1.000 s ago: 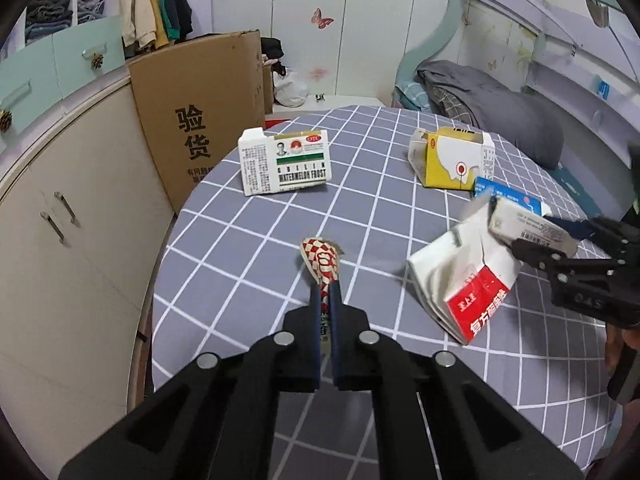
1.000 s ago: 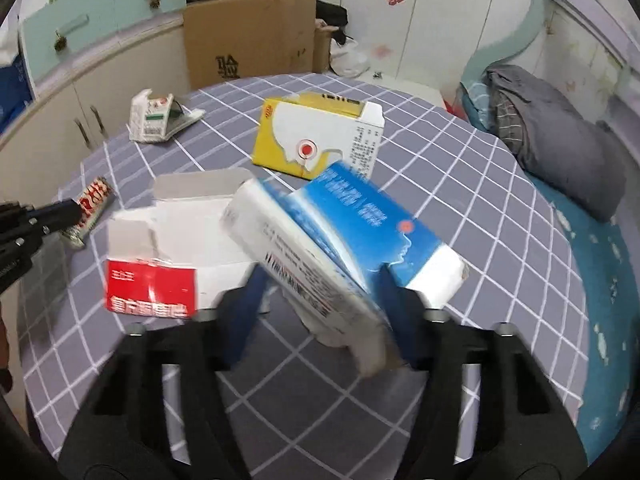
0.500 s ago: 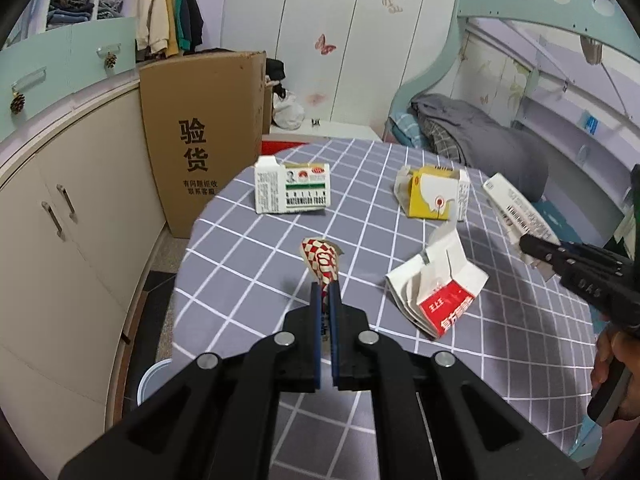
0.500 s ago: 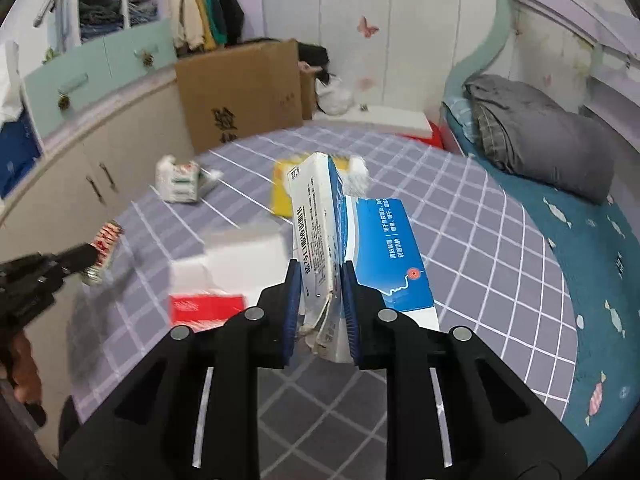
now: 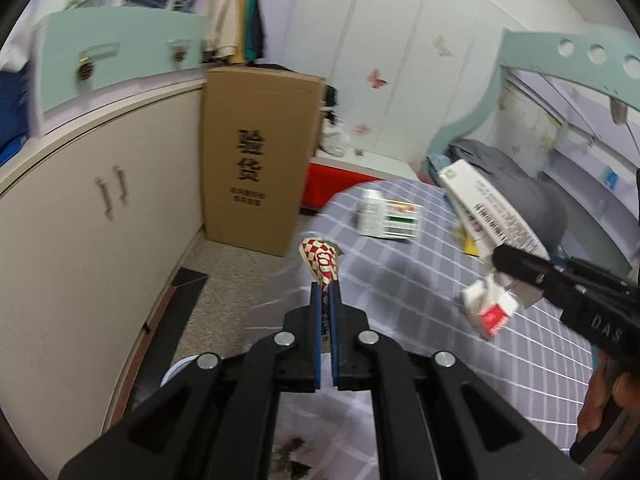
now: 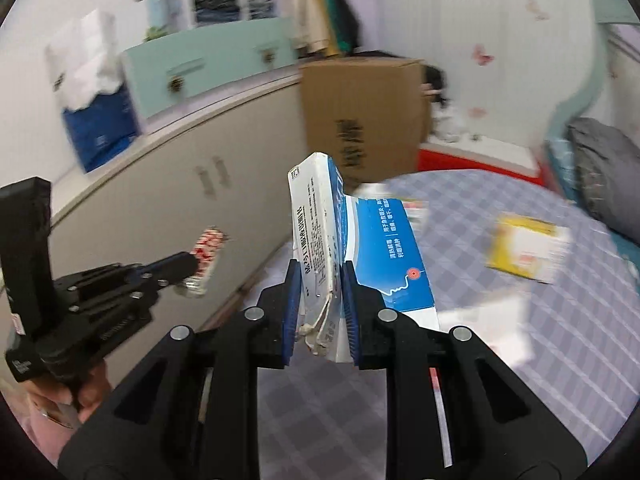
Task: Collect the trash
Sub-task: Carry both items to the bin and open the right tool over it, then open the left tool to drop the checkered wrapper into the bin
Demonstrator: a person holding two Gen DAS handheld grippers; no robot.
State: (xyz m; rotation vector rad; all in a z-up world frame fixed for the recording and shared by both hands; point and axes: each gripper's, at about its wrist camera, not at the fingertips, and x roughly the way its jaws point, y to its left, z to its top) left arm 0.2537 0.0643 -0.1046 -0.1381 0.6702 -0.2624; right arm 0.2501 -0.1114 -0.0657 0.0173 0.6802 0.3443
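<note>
My left gripper is shut on a red-and-white checkered wrapper, held in the air over the table's left edge. My right gripper is shut on a squashed blue-and-white box, lifted off the round checked table. In the left wrist view the right gripper shows at the right with the blue-and-white box. In the right wrist view the left gripper shows at the left with the wrapper. A red-and-white carton, a green-and-white box and a yellow box lie on the table.
A tall brown cardboard box stands on the floor beside cream cabinets. A round white rim shows on the floor under my left gripper. A bed with a grey pillow lies beyond the table. A person's hand holds the left gripper's handle.
Both grippers rose and swung left off the table, so the cabinets and floor fill the views. The right gripper's jaws squeezed the blue-and-white box flatter and lifted it.
</note>
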